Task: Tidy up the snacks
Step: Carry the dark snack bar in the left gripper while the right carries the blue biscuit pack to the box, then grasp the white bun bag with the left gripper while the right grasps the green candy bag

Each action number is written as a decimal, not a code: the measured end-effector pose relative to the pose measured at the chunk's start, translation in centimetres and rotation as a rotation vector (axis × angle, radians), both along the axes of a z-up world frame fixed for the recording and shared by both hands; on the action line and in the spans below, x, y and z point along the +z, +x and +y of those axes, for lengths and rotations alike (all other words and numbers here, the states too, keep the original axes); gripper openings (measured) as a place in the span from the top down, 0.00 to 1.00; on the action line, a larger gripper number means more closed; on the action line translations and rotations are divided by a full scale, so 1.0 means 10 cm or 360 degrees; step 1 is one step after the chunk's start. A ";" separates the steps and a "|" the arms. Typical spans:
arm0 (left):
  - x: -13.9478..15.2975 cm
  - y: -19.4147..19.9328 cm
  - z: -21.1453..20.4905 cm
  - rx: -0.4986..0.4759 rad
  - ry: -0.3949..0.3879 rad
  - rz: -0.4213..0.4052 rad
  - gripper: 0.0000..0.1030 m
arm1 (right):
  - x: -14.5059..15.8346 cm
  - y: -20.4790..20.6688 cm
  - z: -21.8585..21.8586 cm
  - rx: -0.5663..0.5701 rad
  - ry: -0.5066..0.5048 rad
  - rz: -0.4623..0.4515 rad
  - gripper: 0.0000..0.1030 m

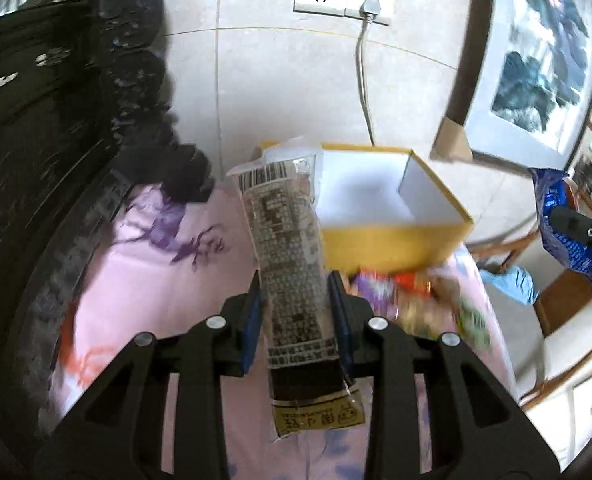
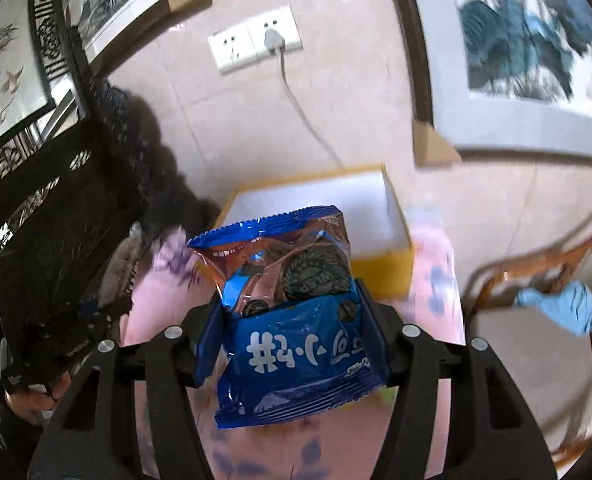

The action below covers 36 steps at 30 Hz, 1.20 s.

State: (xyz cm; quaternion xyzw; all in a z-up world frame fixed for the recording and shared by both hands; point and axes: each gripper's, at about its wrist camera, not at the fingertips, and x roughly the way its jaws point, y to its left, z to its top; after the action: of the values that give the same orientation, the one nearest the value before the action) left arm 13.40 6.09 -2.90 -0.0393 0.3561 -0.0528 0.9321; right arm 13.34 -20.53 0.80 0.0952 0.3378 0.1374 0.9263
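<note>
Left gripper (image 1: 296, 296) is matte black plastic with triangular cut-outs, round silver screws and blue pads (image 1: 253, 320). Right gripper (image 2: 292, 316) looks alike, with black arms and silver screws.

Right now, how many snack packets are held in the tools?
2. The left tool grips a long dark packet; the right tool grips a blue cookie packet. More snacks lie blurred by the yellow box, uncounted.

glossy blue plastic cookie packet (image 2: 296, 352)
</note>
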 end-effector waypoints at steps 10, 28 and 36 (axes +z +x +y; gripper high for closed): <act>-0.07 1.15 -0.26 -0.0016 0.0100 -0.0002 0.69 | -0.37 1.29 -0.01 -0.0026 -0.0042 0.0071 0.42; -0.37 1.07 0.01 0.0117 0.0299 0.0079 0.02 | -0.78 0.99 -0.36 -0.0103 -0.0372 0.0299 0.01; -0.83 0.32 0.25 -0.0006 0.0155 0.0343 0.02 | -1.71 0.31 -0.76 -0.0119 -0.0423 0.0673 0.01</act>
State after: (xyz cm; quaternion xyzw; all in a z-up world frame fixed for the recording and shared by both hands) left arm 16.63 8.55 -11.19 0.0014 0.4565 -0.0327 0.8891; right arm 16.40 -28.09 -16.34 0.0115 0.5352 0.0343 0.8439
